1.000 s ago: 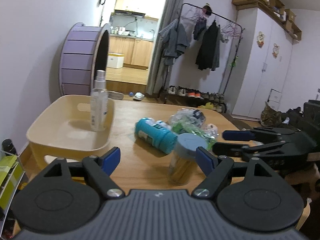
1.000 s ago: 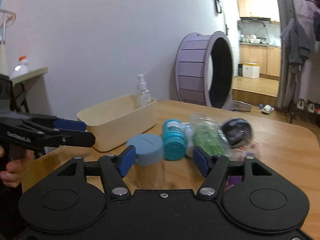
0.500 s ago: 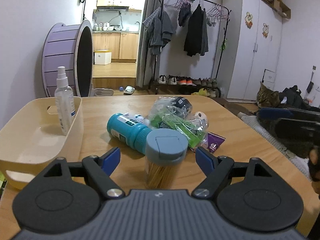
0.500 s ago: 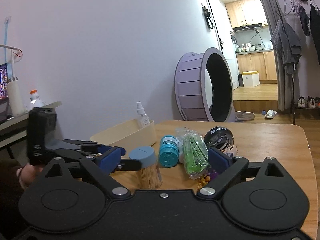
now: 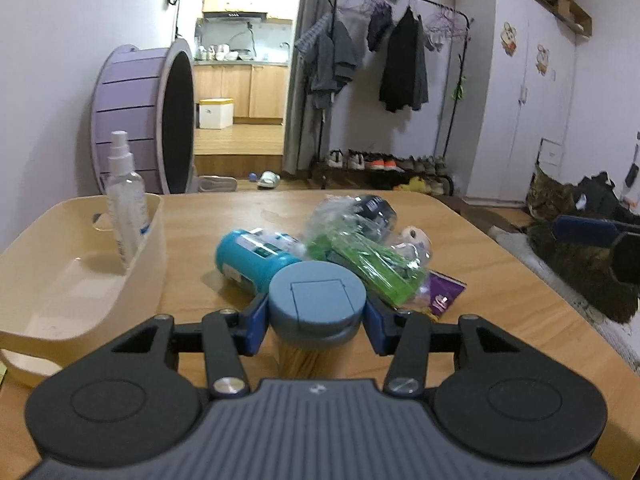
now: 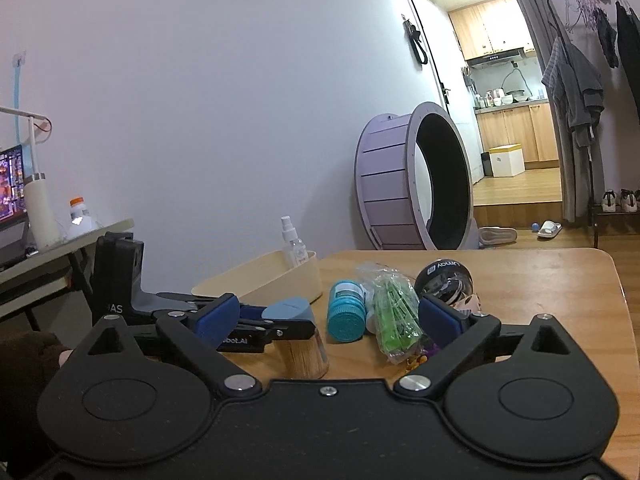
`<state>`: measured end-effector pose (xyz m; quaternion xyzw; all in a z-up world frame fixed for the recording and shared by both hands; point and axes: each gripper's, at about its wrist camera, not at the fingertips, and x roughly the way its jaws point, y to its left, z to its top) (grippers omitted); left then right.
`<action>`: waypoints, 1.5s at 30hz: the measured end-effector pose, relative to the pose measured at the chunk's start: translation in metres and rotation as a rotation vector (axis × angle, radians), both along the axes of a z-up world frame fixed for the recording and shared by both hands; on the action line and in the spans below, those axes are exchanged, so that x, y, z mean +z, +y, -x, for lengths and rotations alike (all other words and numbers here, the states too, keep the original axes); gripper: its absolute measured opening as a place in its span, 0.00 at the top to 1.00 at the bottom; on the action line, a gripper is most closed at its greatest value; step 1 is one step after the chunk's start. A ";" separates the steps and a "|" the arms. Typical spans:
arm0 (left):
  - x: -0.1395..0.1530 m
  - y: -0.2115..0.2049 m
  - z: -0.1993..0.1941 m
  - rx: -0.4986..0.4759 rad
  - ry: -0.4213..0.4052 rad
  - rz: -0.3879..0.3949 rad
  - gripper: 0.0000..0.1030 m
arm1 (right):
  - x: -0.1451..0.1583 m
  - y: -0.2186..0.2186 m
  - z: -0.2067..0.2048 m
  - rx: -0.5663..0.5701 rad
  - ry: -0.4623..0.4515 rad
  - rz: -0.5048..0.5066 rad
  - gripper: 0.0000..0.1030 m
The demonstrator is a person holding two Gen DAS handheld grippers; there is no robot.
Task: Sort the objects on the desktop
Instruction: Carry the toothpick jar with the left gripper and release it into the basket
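A toothpick jar [image 5: 318,300] with a blue-grey lid stands on the wooden table [image 5: 500,300]. My left gripper [image 5: 316,312] is closing on it, and both blue pads touch the sides of the lid. From the right wrist view the jar [image 6: 306,354] shows with the left gripper [image 6: 280,320] clamped round its top. My right gripper [image 6: 328,316] stands wide open, apart from the jar, with nothing held. Behind the jar lie a teal bottle [image 5: 252,258], a green packet [image 5: 372,264], a black round case [image 5: 374,210] and a purple packet [image 5: 444,294].
A cream tub [image 5: 80,280] at the left holds an upright spray bottle [image 5: 126,204]. A cat [image 5: 548,196] sits beyond the table's right edge. A purple wheel [image 5: 140,120] and a clothes rack [image 5: 400,60] stand behind. A side desk [image 6: 60,240] is at the far left.
The left gripper came up to the jar and its jaws closed from wide apart onto the lid. The right gripper opened, let go of the jar and drew back.
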<state>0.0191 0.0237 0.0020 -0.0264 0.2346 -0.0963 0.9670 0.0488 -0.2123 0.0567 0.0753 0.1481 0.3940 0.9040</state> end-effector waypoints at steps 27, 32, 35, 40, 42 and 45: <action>0.040 0.158 -0.126 0.321 0.167 -0.044 0.53 | -0.012 0.019 -0.023 -0.008 0.064 -0.013 0.06; 0.037 0.154 -0.137 0.323 0.164 -0.089 0.52 | -0.014 0.018 -0.026 -0.015 0.077 -0.012 0.06; 0.035 0.156 -0.134 0.340 0.157 -0.110 0.45 | -0.014 0.019 -0.026 -0.010 0.075 -0.011 0.06; 0.042 0.155 -0.112 0.341 0.138 -0.085 0.44 | -0.012 0.018 -0.026 -0.013 0.072 -0.008 0.06; 0.049 0.149 -0.095 0.325 0.109 -0.075 0.43 | -0.011 0.017 -0.025 -0.021 0.068 -0.005 0.06; 0.056 0.134 -0.069 0.272 0.069 -0.055 0.42 | -0.010 0.015 -0.027 -0.041 0.067 0.003 0.06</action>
